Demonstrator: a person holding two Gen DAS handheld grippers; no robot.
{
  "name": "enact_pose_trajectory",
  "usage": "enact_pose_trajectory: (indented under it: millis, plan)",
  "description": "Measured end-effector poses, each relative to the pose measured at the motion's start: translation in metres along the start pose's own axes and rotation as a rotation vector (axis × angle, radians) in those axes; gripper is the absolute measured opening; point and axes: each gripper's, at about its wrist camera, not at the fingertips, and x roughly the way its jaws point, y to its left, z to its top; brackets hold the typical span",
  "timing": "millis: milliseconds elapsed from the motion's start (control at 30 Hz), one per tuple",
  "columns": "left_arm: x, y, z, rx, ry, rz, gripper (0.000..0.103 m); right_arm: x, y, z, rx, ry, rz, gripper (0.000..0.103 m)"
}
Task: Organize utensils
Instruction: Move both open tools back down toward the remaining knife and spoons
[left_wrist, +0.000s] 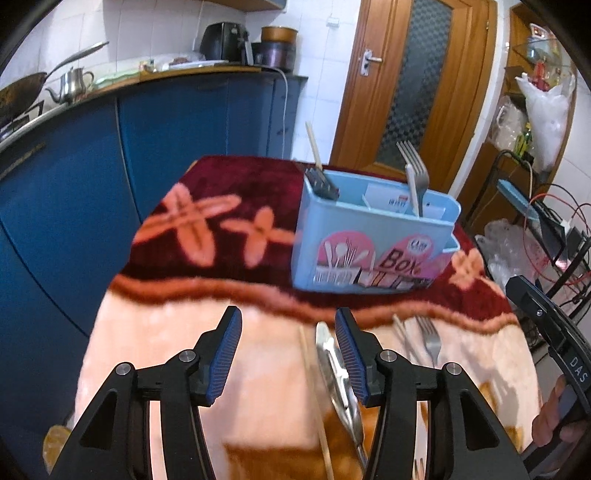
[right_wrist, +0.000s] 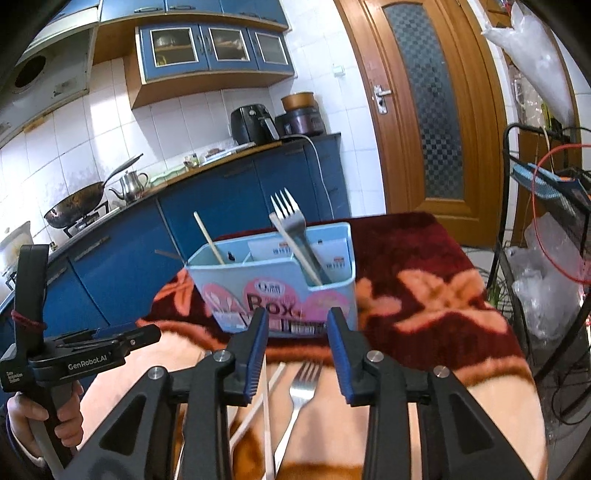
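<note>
Blue-padded fingers of the left gripper (left_wrist: 288, 325) stand spread above the peach part of a blanket (left_wrist: 155, 332), with nothing pinched between them. Just inside the right-hand finger lies a metal utensil, blurred and probably a spoon (left_wrist: 334, 369), and beside it a thin wooden chopstick (left_wrist: 314, 398); neither pad presses on either one.

From the other wrist, the right gripper (right_wrist: 297, 328) likewise has its fingers apart and grips nothing. Below the gap between them a fork (right_wrist: 301, 387) lies flat on the blanket, tines pointing away from the camera, with two pale chopsticks (right_wrist: 264, 398) lying just left of it and crossing each other.

Further back, on the dark red flowered part of the blanket, stands a light blue utensil box (right_wrist: 280, 284) with a pink label reading "Box". It is upright and divided into compartments. A second fork (right_wrist: 290, 218) stands in its right end, tines up, with a chopstick leaning across it, and another chopstick (right_wrist: 208, 236) rises from the left end.

A person's hand (right_wrist: 22, 424) grips the handle of the left tool at the lower left of the right wrist view.

Behind the table run blue kitchen cabinets (right_wrist: 221, 199), a wok (right_wrist: 74, 206) on the stove, a metal teapot (right_wrist: 129, 184) and a wooden door (right_wrist: 424, 110).
</note>
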Motion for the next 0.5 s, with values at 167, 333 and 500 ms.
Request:
enact_pose_trajectory:
  millis: [167,333,500]
  plan:
    - [0.005,0.0,-0.008,0.002,0.042,0.006,0.054,0.0,-0.005,-0.01,0.012,0.039,-0.003,0.038]
    - [0.011,-0.001,-0.015,0.004,0.072,0.011,0.054,0.002,-0.009,-0.018,0.025,0.074,-0.004,0.04]
    - [0.015,-0.004,-0.02,0.008,0.097,0.012,0.054,0.005,-0.011,-0.027,0.03,0.106,-0.006,0.041]
